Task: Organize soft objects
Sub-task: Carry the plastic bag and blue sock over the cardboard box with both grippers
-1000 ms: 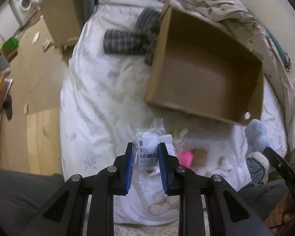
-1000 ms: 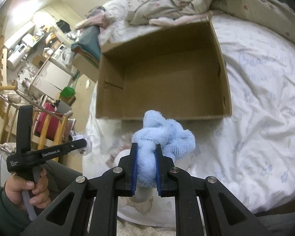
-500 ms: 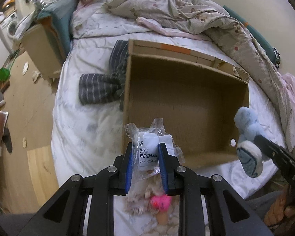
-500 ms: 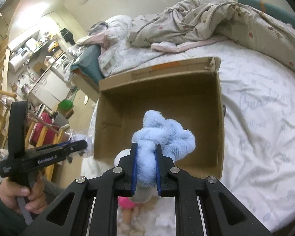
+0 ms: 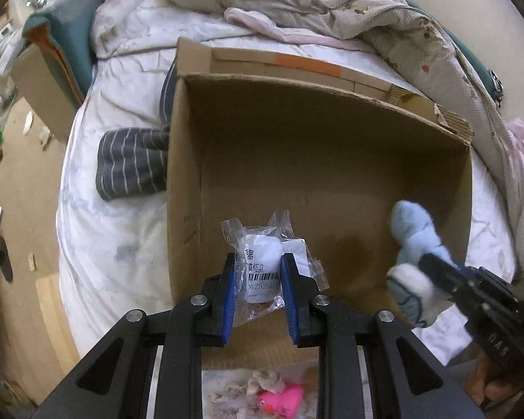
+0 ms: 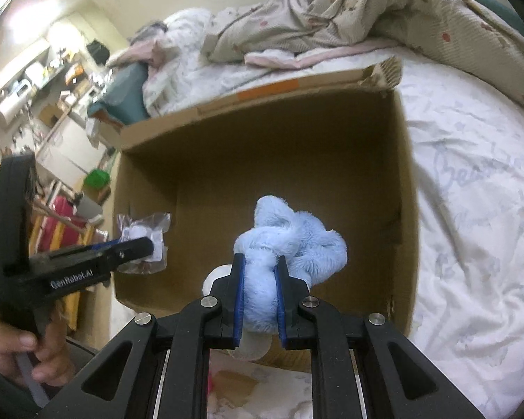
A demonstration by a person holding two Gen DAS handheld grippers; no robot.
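Note:
An open cardboard box (image 5: 332,160) lies on the bed, its inside bare; it also shows in the right wrist view (image 6: 262,153). My left gripper (image 5: 258,265) is shut on a clear plastic bag with a white soft item and a barcode label (image 5: 265,262), held over the box's near left part; the bag also shows in the right wrist view (image 6: 145,241). My right gripper (image 6: 260,269) is shut on a fluffy light-blue plush toy (image 6: 290,241), held over the box's near right part; the plush also shows in the left wrist view (image 5: 412,241).
A pink toy (image 5: 283,398) lies on the sheet in front of the box. A dark striped garment (image 5: 132,164) lies left of the box. A rumpled beige quilt (image 5: 332,3) is behind it. The bed's left edge drops to a wooden floor (image 5: 10,209) with clutter.
Both grippers have moved forward with their loads, from the sheet in front of the box to over its open inside. The pink toy is now behind the fingers.

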